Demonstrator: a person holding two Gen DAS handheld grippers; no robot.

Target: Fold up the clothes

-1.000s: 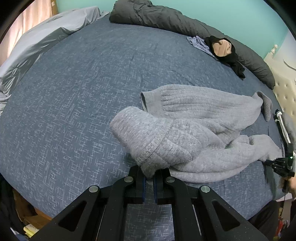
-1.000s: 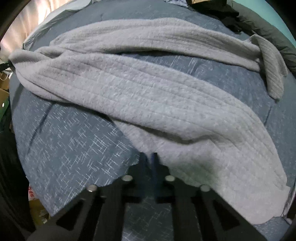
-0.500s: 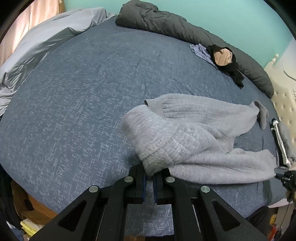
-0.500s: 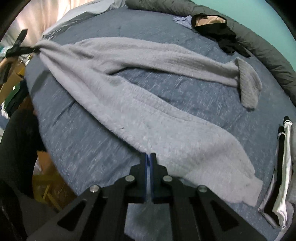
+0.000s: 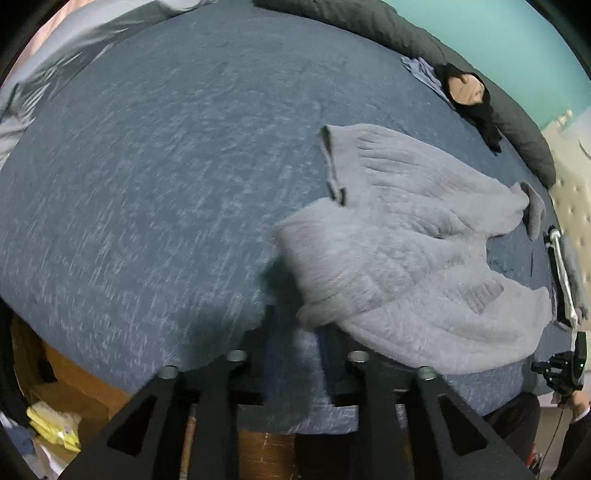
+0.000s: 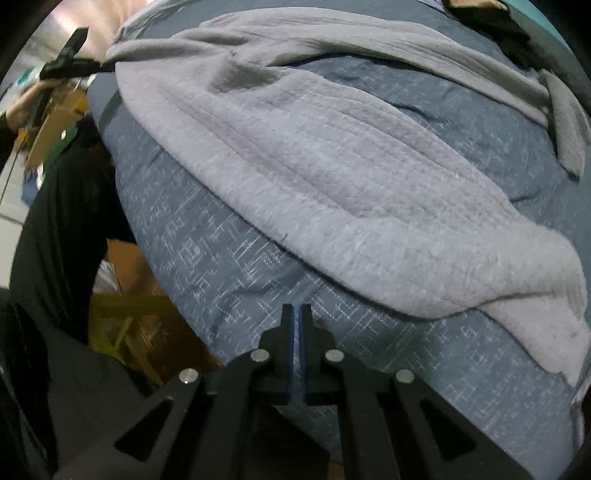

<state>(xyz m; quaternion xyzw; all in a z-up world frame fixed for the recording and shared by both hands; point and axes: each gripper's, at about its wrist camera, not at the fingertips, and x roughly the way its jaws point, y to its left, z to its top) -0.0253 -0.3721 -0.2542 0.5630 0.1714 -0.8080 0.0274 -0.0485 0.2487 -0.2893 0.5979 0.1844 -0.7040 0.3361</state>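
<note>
A light grey knitted sweater (image 5: 406,258) lies spread on the blue bedcover (image 5: 166,184), its left side doubled over onto itself. My left gripper (image 5: 295,332) hovers at the sweater's near corner. Its jaws are opening, and the blurred hem sits just at the gap with no pad pressing on it. In the right wrist view the sweater (image 6: 314,166) stretches across the bed beyond my right gripper (image 6: 295,314), which is shut with nothing in it, over bare bedcover (image 6: 221,258). The left gripper (image 6: 70,62) shows at the sweater's far corner there.
A dark grey duvet (image 5: 406,33) runs along the back, with a black and tan garment (image 5: 467,88) on it. Pale sheets (image 5: 37,74) bunch at the left. Folded clothes (image 5: 565,266) sit by the cream headboard (image 5: 576,192). Boxes (image 5: 74,373) stand below the bed's near edge.
The left jaws, pinched on the sweater's hem before, have parted. The right gripper, under the sweater's edge a second ago, has drawn back off the cloth and stays shut.
</note>
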